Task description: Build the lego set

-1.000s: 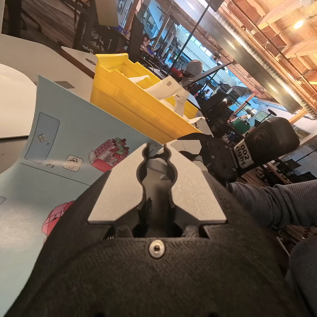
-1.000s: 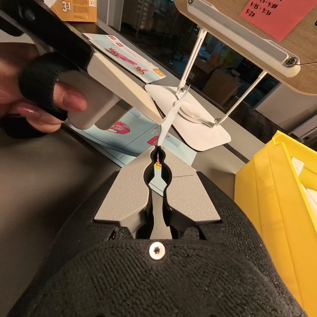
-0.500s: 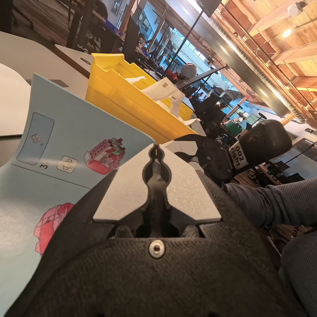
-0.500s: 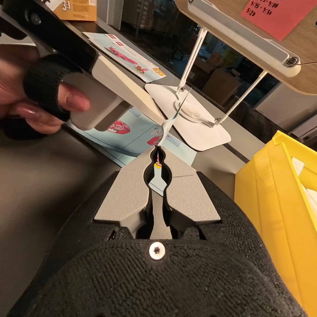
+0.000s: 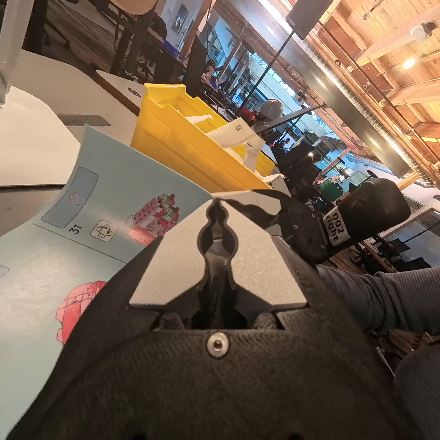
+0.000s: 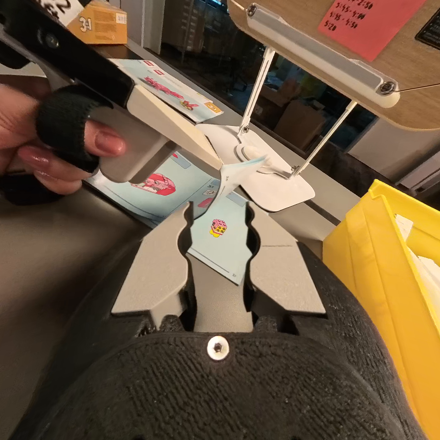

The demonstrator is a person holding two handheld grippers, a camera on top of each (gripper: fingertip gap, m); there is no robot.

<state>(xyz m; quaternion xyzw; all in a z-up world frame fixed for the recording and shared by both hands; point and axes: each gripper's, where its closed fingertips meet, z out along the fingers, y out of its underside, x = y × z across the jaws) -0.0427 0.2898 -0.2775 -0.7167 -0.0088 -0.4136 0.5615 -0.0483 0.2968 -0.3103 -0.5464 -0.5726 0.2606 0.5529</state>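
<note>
The left gripper's [image 5: 217, 202] fingers are pinching a pale-blue paper booklet page [image 5: 123, 190] while the right gripper's [image 6: 217, 209] fingers are gaping wide, gripping nothing.

The booklet [image 6: 221, 242] has pale blue pages printed with pink and red brick models and one small pink-and-yellow brick figure. The bin [image 5: 190, 152] is bright yellow with white paper [image 5: 238, 138] in it, and the stand [image 6: 273, 188] has a white base. Both grippers [image 5: 217, 202] [image 6: 217, 209] have grey fingers on black textured bodies; the note [image 6: 364, 21] is coral red, the box [image 6: 100, 26] orange.
</note>
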